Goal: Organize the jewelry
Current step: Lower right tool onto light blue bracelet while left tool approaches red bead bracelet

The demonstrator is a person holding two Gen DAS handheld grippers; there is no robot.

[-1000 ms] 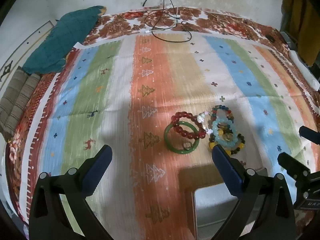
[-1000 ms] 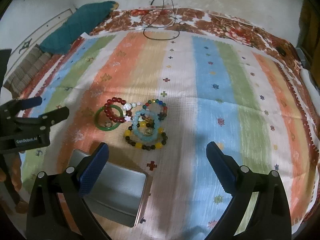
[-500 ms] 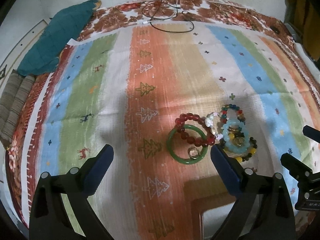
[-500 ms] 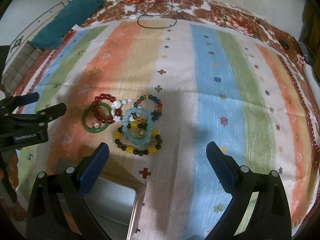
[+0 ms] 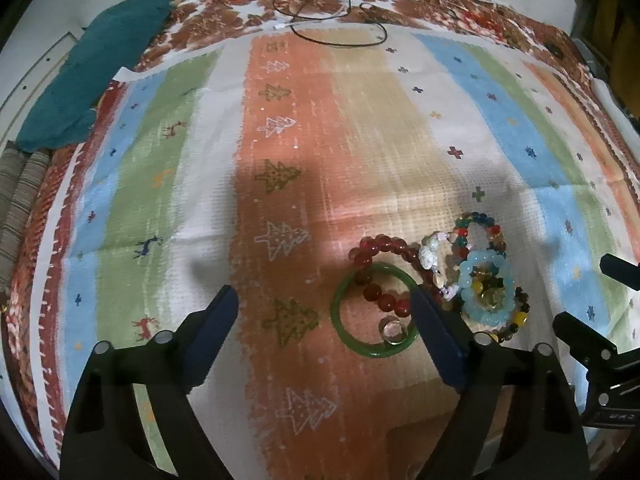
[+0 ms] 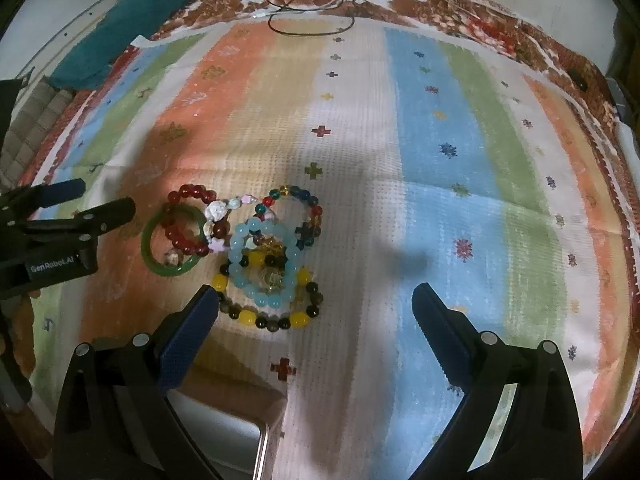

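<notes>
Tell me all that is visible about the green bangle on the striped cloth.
The green bangle is a smooth, glossy closed ring that looks like jade or glass. It lies flat on the orange stripe of the striped cloth, at the left end of the jewelry cluster. A red bead bracelet lies across its upper part, and a small clear ring rests at its inner lower edge. No gripper touches it.

My left gripper [image 5: 324, 312] hung over the striped cloth [image 5: 168, 184], jaws wide and just closing a little, nothing between them. Its right finger [image 5: 434, 332] overlapped the green bangle [image 5: 344, 328]; red beads [image 5: 380, 296] lay across the bangle, the blue bracelet [image 5: 486, 314] just beside.
</notes>
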